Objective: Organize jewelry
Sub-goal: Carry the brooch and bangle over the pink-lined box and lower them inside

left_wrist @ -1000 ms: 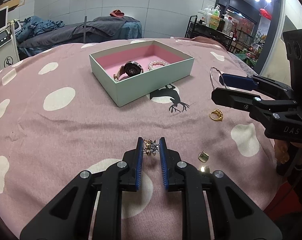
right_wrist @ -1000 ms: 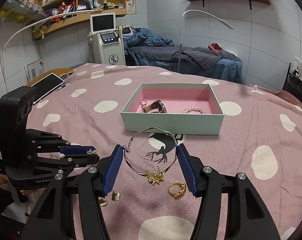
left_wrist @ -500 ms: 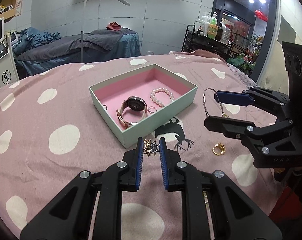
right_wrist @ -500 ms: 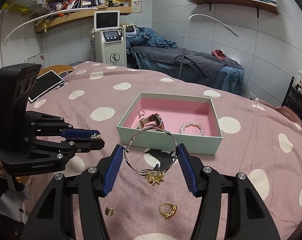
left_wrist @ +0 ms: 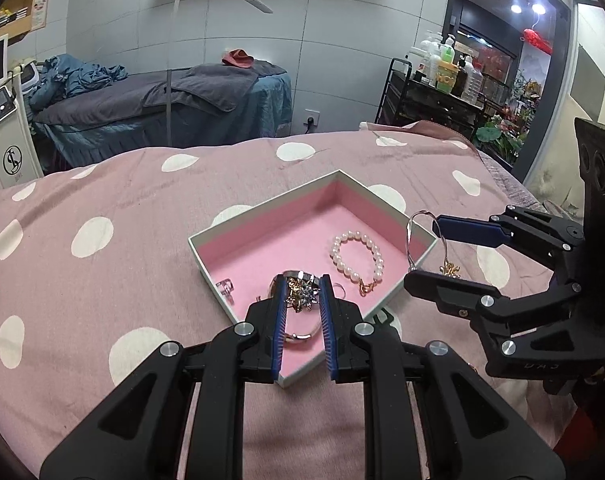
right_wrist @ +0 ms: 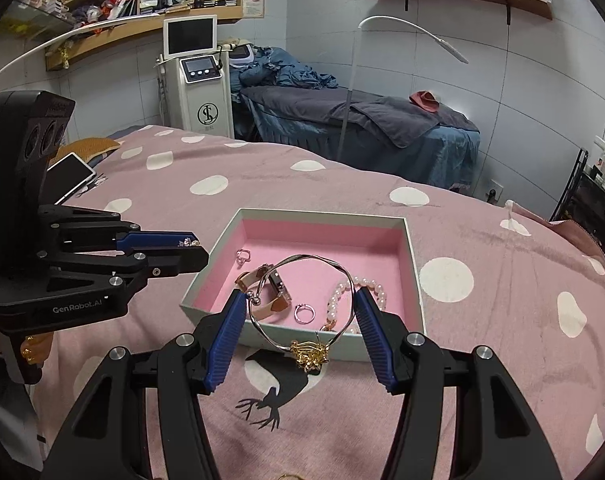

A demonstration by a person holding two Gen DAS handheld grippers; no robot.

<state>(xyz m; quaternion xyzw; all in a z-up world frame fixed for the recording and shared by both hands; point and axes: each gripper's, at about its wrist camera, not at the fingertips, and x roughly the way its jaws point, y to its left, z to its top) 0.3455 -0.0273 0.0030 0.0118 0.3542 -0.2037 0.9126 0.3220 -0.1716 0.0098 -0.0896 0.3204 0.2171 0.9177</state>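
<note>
A pale green box [left_wrist: 206,254] with a pink lining [right_wrist: 342,248] sits on the pink spotted cloth. Inside lie a watch [right_wrist: 276,284], a pearl bracelet [left_wrist: 356,258], a small ring [right_wrist: 304,314] and a clear ring [left_wrist: 225,286]. My left gripper [left_wrist: 302,294] is shut on a sparkly brooch [left_wrist: 302,293] above the box's near corner; it also shows in the right wrist view [right_wrist: 188,249]. My right gripper [right_wrist: 300,314] is shut on a silver bangle [right_wrist: 302,260] with a gold charm [right_wrist: 310,354], held over the box's front edge.
A tablet [right_wrist: 68,176] lies at the cloth's far left edge. A treatment bed [right_wrist: 354,120], a floor lamp [right_wrist: 414,36] and a white machine [right_wrist: 194,80] stand behind. A cart of bottles [left_wrist: 442,92] stands at the right.
Both grippers have risen and moved forward over the box, each carrying its piece. The loose gold ring and small pieces on the cloth have dropped out of view.
</note>
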